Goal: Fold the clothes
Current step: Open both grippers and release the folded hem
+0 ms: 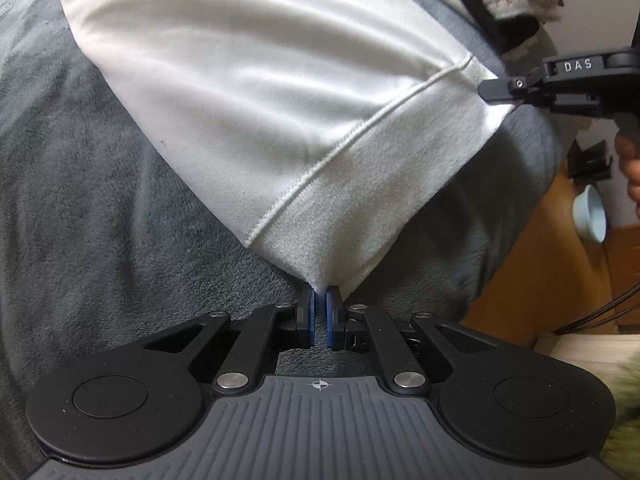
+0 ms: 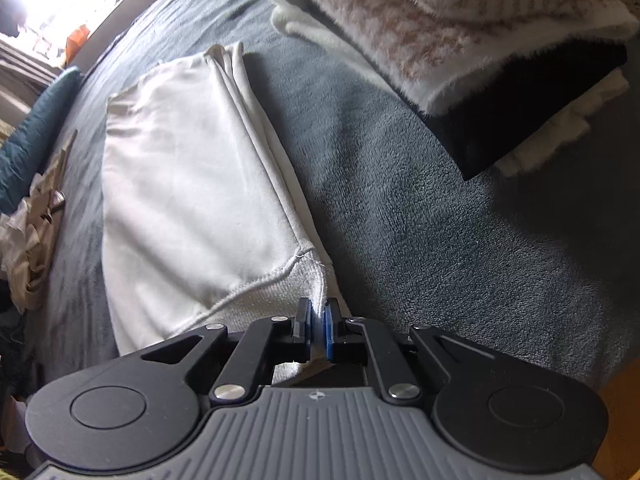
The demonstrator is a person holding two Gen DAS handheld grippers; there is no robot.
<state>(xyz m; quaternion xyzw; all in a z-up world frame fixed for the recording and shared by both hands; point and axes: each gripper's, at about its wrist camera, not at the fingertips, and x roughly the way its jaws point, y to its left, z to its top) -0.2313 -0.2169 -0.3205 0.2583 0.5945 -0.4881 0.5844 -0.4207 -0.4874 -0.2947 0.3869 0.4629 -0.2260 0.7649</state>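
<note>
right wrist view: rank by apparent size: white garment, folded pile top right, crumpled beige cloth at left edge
1. white garment, nearest the lens, which inflates it
2. folded pile, cut off by the frame, so unsure against 1
3. crumpled beige cloth, clearly smallest, also partly cropped

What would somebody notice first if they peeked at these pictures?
The big white garment spread on the grey blanket grabs the eye. The left gripper pinches one hem corner, and the right gripper pinches the other. At the top right of the right wrist view sits a pile of folded clothes, with a fuzzy beige patterned piece on top.
</note>
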